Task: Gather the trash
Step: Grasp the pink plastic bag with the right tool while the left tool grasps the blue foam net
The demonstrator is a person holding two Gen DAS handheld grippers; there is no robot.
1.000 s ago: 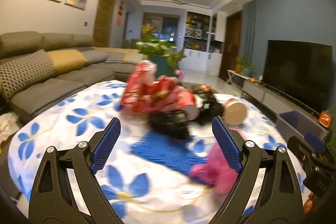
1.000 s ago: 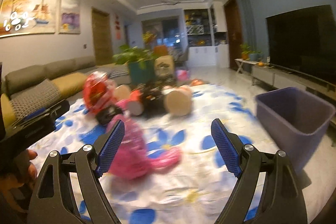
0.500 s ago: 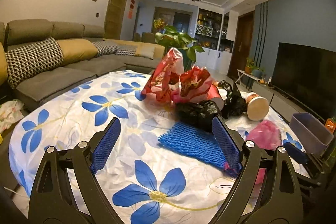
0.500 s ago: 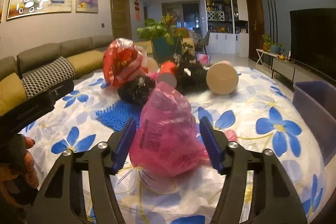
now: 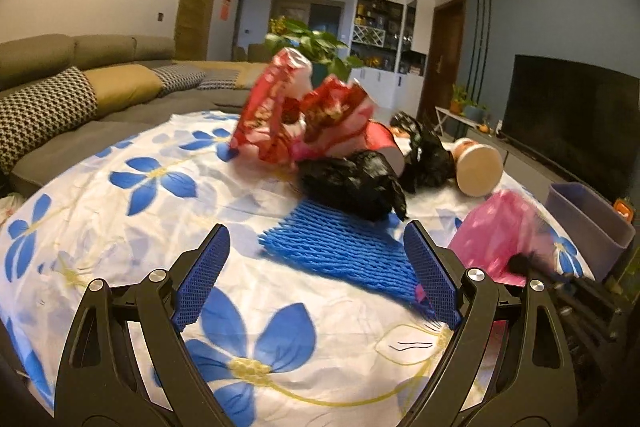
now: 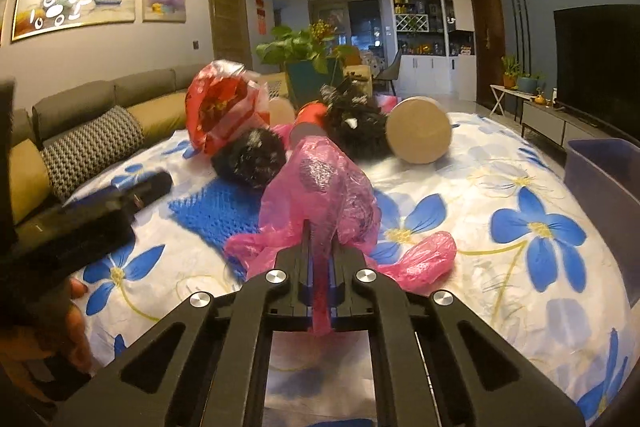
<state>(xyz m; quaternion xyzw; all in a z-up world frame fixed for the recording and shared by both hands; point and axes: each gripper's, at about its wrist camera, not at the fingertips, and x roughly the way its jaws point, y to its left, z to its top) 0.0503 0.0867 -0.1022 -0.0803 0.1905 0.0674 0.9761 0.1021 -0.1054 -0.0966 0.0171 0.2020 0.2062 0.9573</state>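
My right gripper is clamped on the crinkly pink plastic bag at frame centre; my left gripper stands spread, empty, over blue foam netting. Behind: 2 black bags, 1 red bag, 1 cardboard cup on the floral cloth; a purple bin at right.

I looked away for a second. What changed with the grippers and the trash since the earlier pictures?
The right gripper closed from wide open onto the pink plastic bag, now pinched between its pads. The left gripper stayed open and came closer to the blue foam net. The other trash and the bin stayed put.
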